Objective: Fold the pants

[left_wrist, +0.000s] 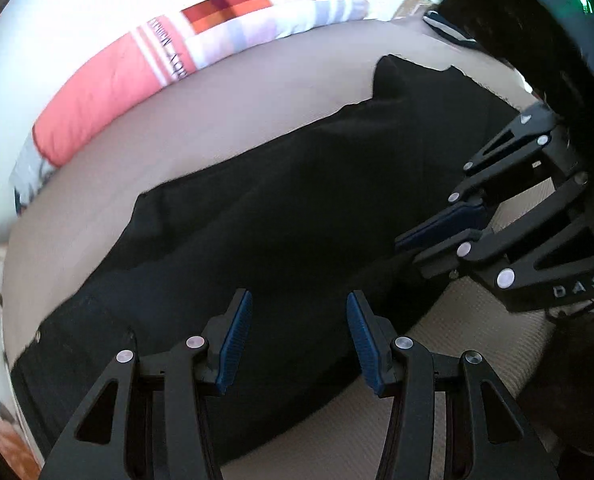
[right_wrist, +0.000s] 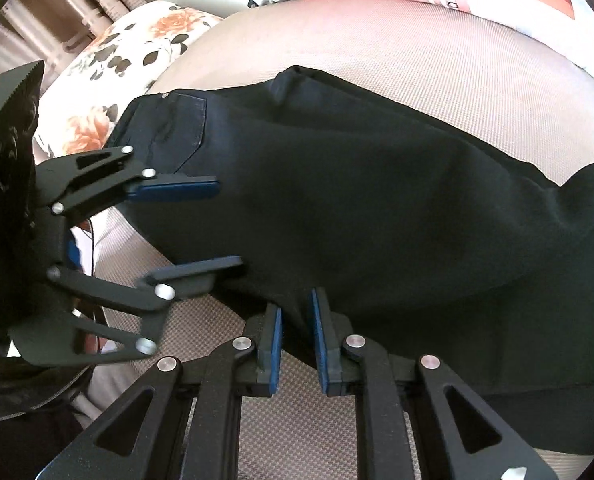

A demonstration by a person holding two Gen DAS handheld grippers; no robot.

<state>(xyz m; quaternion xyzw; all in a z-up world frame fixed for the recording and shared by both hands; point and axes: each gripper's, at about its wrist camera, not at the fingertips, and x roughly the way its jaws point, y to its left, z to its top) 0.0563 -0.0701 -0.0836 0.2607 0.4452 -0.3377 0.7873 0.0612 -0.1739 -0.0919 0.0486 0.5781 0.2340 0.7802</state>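
Note:
Black pants (right_wrist: 357,200) lie lengthwise on a beige mattress (right_wrist: 437,80), with the waist and a back pocket (right_wrist: 177,132) at the left of the right wrist view. My right gripper (right_wrist: 299,340) sits low at the pants' near edge. Its blue pads stand a narrow gap apart, with dark cloth showing between them but not pinched. My left gripper (left_wrist: 299,336) hovers over the pants (left_wrist: 277,220), jaws wide apart and nothing held. The left gripper (right_wrist: 209,228) also shows beside the waist in the right wrist view. The right gripper (left_wrist: 425,240) appears at the right of the left wrist view.
A pink and white pillow (left_wrist: 109,92) with an orange check patch lies along the far side of the mattress (left_wrist: 257,92). Floral bedding (right_wrist: 137,44) lies beyond the waist end. A dark sleeve (left_wrist: 517,32) fills the upper right of the left wrist view.

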